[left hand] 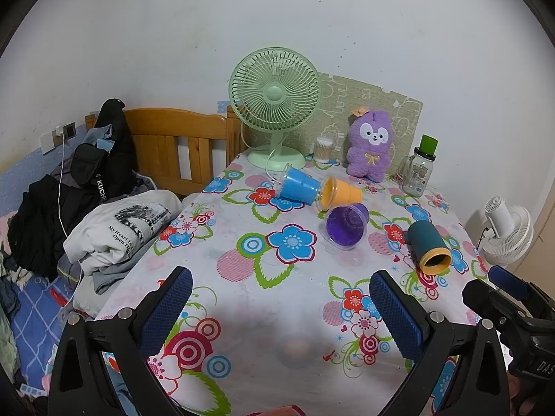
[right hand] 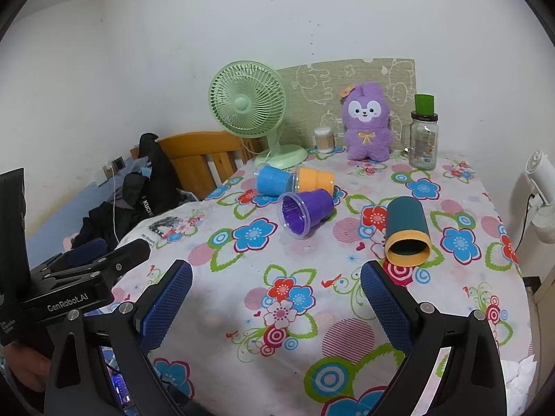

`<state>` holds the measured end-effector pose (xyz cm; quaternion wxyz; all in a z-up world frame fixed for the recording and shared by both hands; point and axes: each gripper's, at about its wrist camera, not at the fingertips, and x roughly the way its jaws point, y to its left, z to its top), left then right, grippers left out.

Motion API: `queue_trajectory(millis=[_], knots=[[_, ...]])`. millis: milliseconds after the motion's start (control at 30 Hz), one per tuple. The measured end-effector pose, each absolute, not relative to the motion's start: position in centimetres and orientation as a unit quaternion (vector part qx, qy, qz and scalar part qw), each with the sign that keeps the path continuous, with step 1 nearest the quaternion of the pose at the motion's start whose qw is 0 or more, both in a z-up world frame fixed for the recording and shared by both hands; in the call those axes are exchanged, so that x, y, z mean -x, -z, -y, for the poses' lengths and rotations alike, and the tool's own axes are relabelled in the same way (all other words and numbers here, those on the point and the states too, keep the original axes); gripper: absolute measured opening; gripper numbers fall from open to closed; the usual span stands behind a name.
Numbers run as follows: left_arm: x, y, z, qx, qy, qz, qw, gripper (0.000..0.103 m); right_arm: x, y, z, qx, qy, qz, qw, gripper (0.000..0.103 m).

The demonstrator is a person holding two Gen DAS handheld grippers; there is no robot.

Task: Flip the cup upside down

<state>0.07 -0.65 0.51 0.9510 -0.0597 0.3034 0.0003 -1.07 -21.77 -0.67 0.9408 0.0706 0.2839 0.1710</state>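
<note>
Several cups lie on their sides on the flowered tablecloth (left hand: 242, 277). A blue cup (left hand: 300, 186) and an orange cup (left hand: 341, 192) lie mouth to mouth at the back. A purple cup (left hand: 347, 225) lies in front of them. A teal cup with a yellow rim (left hand: 428, 251) lies to the right, mouth toward me. They also show in the right wrist view: blue cup (right hand: 274, 181), orange cup (right hand: 315, 179), purple cup (right hand: 305, 211), teal cup (right hand: 407, 230). My left gripper (left hand: 281, 308) is open and empty over the near table. My right gripper (right hand: 275, 306) is open and empty, just short of the teal cup.
At the table's back stand a green fan (left hand: 275, 104), a purple plush toy (left hand: 371, 147), a cotton swab jar (left hand: 322, 149) and a glass bottle with a green cap (left hand: 418, 170). Piled clothes (left hand: 118, 232) lie on the bed at left. A white fan (left hand: 508, 230) stands right.
</note>
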Motion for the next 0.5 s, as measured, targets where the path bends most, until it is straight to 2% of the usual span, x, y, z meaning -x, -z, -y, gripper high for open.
queue_trajectory(millis=[500], knots=[[-0.03,-0.47,0.67,0.059,0.0,-0.304,0.951,0.103,0.99,0.68,21.78,-0.069,-0.172,-0.285,0.94,0.099]])
